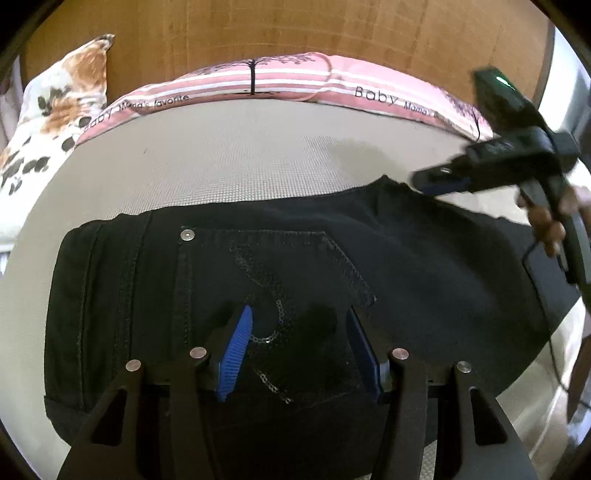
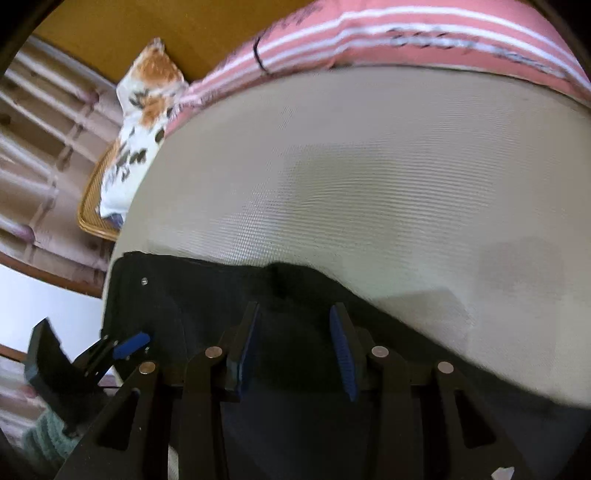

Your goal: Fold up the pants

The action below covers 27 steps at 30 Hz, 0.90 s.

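Note:
Black pants (image 1: pixel 406 258) lie flat across a beige mat (image 1: pixel 221 166), back pocket with a metal stud facing up. My left gripper (image 1: pixel 301 332) hovers over that pocket, its blue pads (image 1: pixel 236 347) apart with no cloth pinched between them. My right gripper (image 1: pixel 428 181) comes in from the upper right, held by a hand (image 1: pixel 550 221), its tips near the far edge of the pants. In the right wrist view, the right gripper (image 2: pixel 295 332) stands open above the pants (image 2: pixel 184 295), pads apart. The left gripper (image 2: pixel 138 343) shows at the lower left.
A pink striped cushion (image 1: pixel 295 77) with lettering lines the far side of the mat below a wooden headboard (image 1: pixel 258 26). A floral pillow (image 1: pixel 55 103) lies at the far left. A wicker edge (image 2: pixel 92 214) and a curtain sit beyond the mat (image 2: pixel 332 184). A cable (image 1: pixel 554 350) trails at right.

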Each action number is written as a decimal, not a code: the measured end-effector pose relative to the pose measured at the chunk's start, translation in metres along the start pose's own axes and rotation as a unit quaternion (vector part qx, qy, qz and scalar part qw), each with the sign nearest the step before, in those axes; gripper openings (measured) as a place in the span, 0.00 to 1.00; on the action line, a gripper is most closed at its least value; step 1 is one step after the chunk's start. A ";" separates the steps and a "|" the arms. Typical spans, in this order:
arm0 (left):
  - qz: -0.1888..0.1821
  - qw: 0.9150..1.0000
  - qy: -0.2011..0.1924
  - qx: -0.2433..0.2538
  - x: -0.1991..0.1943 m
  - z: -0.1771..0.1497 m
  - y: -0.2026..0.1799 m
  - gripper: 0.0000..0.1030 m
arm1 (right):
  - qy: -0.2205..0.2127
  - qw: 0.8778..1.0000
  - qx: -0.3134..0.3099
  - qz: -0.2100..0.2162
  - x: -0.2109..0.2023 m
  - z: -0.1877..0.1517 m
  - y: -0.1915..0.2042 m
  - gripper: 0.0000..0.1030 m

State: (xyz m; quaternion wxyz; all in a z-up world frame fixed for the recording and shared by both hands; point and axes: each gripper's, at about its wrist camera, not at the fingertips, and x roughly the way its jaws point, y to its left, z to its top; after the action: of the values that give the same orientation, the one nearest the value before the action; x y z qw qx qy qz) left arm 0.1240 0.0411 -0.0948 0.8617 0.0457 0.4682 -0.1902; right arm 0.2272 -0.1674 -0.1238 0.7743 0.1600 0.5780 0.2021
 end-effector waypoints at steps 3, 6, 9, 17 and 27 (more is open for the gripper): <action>0.000 1.000 -0.002 0.006 0.002 -0.001 -0.005 0.54 | 0.007 1.000 -0.001 0.018 0.011 0.006 0.003 0.36; -0.013 1.000 -0.004 0.000 0.003 0.002 -0.002 0.54 | 0.010 0.999 -0.014 0.042 0.016 0.012 0.008 0.14; -0.023 1.000 -0.005 -0.008 0.004 0.002 0.004 0.54 | -0.004 0.999 -0.023 0.024 0.018 0.015 0.010 0.11; -0.016 1.000 -0.008 0.002 0.007 0.000 0.004 0.53 | -0.031 0.999 -0.035 -0.023 0.028 0.015 0.013 0.10; -0.009 0.999 -0.036 0.032 -0.016 0.031 -0.032 0.55 | -0.111 0.992 -0.008 -0.054 -0.065 -0.028 0.006 0.41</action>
State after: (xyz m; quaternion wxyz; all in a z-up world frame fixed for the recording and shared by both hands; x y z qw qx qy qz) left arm 0.1290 0.0082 -0.0614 0.8745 0.0624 0.4306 -0.2143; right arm 0.1829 -0.1942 -0.0747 0.8446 0.1438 0.4946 0.1462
